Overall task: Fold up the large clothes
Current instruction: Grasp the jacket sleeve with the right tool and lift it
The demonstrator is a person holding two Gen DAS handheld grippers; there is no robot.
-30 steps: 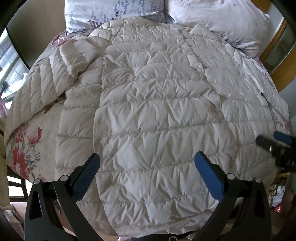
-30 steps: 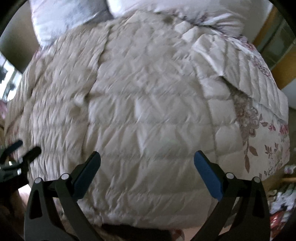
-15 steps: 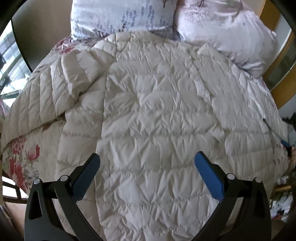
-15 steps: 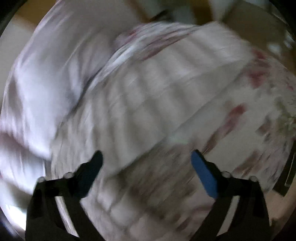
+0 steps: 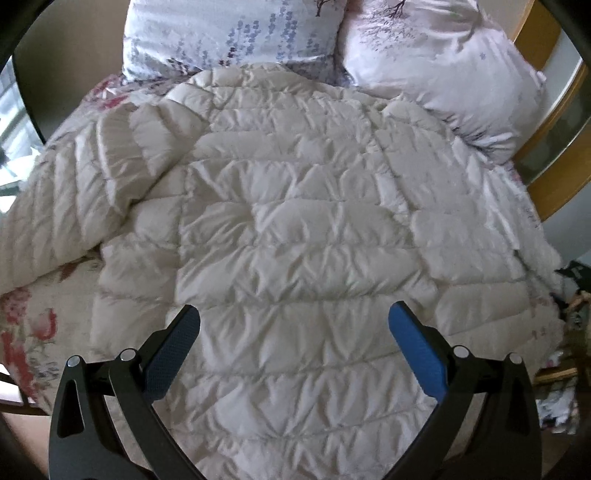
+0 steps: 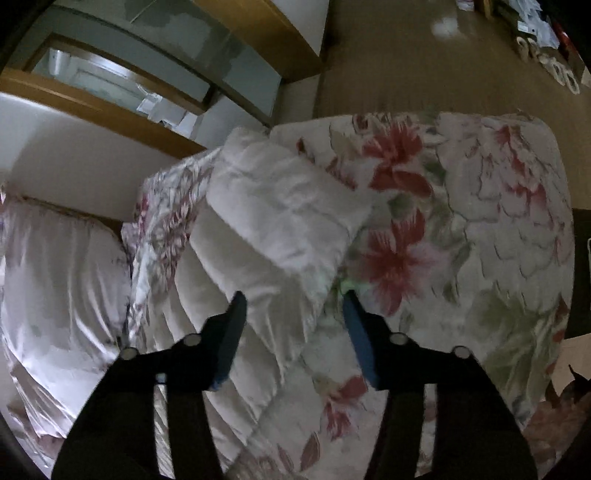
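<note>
The cream quilted down coat (image 5: pixel 295 229) lay spread flat across the bed, filling most of the left wrist view, its collar end at the far side touching the pillows. On the left, one sleeve (image 5: pixel 92 192) angled out over the floral bedspread (image 5: pixel 33 314), whose red blooms showed at the near left edge. Farther back sat the pillow with blue sprigs (image 5: pixel 229 33), and right of it the pale pink pillow (image 5: pixel 443 62), the two pressed side by side. A wooden frame (image 5: pixel 554 177) curved along the far right.

The left gripper (image 5: pixel 293 325) hovered over the near half of the coat, its fingers (image 5: pixel 417 350) spread wide and released, nothing between them.

Over in the right wrist view, which was tilted and slightly blurred, the pale pink pillow (image 6: pixel 55 288) lay at the left. Right of it, the coat's other sleeve (image 6: pixel 280 214) ran away from the camera, its cuff end resting on the floral bedspread (image 6: pixel 498 229). The right gripper (image 6: pixel 293 302) was over that sleeve, fingers (image 6: pixel 360 343) parted, released, straddling the sleeve's right edge; whether they touched the fabric could not be told. Beyond the bed were the brown floor (image 6: pixel 406 55) and the wooden frame (image 6: pixel 122 118) with glass panels.
</note>
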